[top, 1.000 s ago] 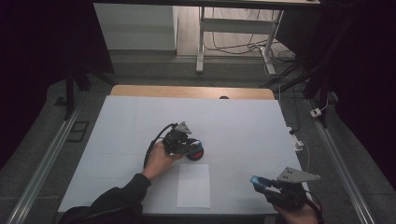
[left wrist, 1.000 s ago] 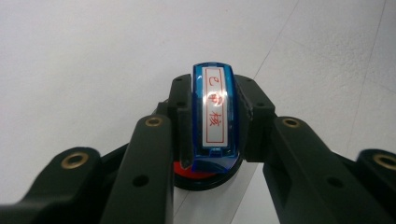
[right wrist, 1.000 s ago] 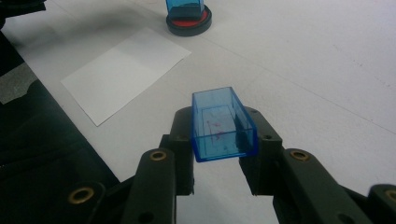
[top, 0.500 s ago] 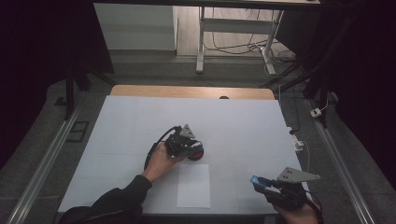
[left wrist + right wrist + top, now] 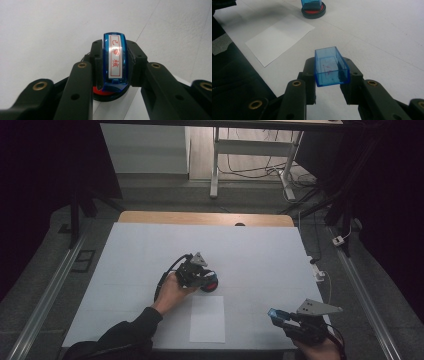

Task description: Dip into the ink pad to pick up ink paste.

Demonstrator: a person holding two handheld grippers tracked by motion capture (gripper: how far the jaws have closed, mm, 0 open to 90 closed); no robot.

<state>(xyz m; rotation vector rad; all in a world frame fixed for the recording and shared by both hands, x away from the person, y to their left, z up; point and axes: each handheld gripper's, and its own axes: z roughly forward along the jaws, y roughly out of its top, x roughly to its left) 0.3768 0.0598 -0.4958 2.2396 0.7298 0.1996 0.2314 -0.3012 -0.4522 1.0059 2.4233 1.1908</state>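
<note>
While pressed onto the ink pad, blue stamp pinched between left hand-held gripper jaws.

High view sits above the person's edge of the desk, facing forward and down, far enough to take in the whole white top plus floor beyond. Left gripper view rides its gripper, very close, looking down along the jaws at the blue stamp on the red ink pad. Right gripper view looks low across the desk from the near right corner; it shares the paper sheet, pad and stamp with the high view.
</note>
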